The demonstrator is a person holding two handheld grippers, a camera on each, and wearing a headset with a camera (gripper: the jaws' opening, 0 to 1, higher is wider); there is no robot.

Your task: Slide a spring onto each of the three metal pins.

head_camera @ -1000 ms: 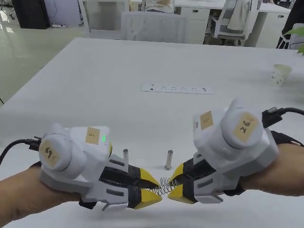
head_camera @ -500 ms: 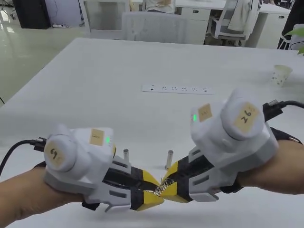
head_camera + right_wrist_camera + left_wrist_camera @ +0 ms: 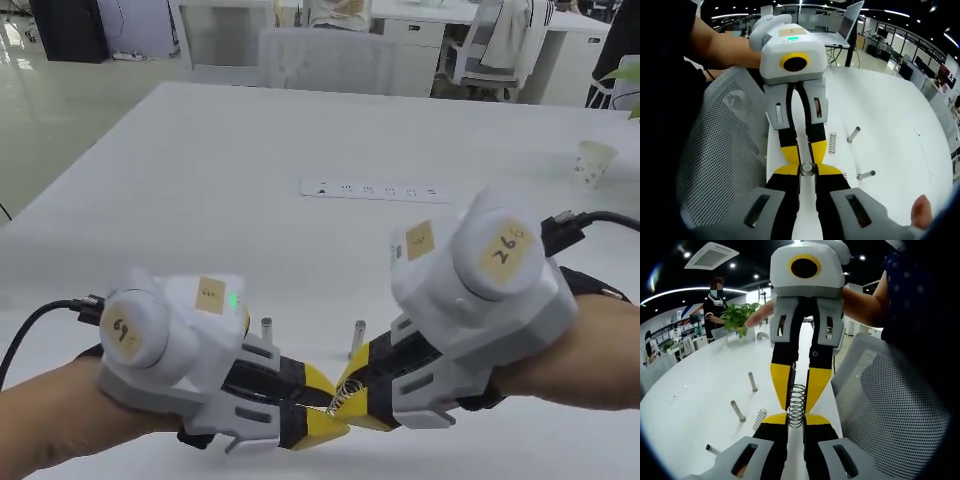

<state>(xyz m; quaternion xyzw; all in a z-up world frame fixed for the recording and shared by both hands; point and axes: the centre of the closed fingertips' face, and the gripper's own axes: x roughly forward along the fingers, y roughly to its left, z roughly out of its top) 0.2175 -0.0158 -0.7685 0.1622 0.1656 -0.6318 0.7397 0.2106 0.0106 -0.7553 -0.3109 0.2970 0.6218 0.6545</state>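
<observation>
A small steel spring [image 3: 344, 393] is held between my two grippers low over the white table [image 3: 300, 140]. My left gripper [image 3: 325, 410] is shut on one end of it and my right gripper [image 3: 358, 386] on the other, their yellow tips almost touching. In the left gripper view the spring [image 3: 796, 405] runs from my left gripper [image 3: 795, 419] up into the right one's jaws. The right gripper view has its ring end [image 3: 807, 169] in my right gripper [image 3: 807, 170]. Two pins [image 3: 266, 328] [image 3: 358, 337] stand just behind. Three pins [image 3: 753, 381] [image 3: 737, 411] [image 3: 711, 449] and a loose spring [image 3: 759, 418] lie on the table.
A white power strip [image 3: 378, 190] lies mid-table and a paper cup [image 3: 593, 162] stands at the far right. Chairs [image 3: 320, 55] line the far side. A mesh chair [image 3: 890, 405] sits at the near table edge. A plant [image 3: 737, 317] and a person [image 3: 715, 305] are at the back.
The two grippers have closed in on each other, the right one shifting left. The spring, stretched between their tips a second ago, is now bunched short between them.
</observation>
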